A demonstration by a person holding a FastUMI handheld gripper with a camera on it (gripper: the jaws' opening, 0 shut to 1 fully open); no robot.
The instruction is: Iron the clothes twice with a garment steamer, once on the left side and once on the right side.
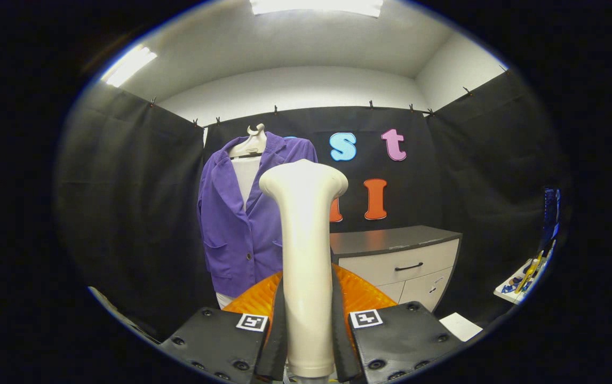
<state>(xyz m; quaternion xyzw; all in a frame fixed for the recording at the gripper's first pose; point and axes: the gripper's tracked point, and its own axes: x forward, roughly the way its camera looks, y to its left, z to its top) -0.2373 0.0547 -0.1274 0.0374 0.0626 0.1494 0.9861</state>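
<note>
Clamped between my fingers point(306, 341) stands the garment steamer point(306, 256), head up at twelve o'clock, with the purple jacket point(231, 224) hanging beyond at eleven, so I judge I should carry it closer and stroke slowly down one side.

Cream garment steamer point(306, 256) stands upright between the fingers; purple jacket point(241, 224) hangs beyond.
</note>
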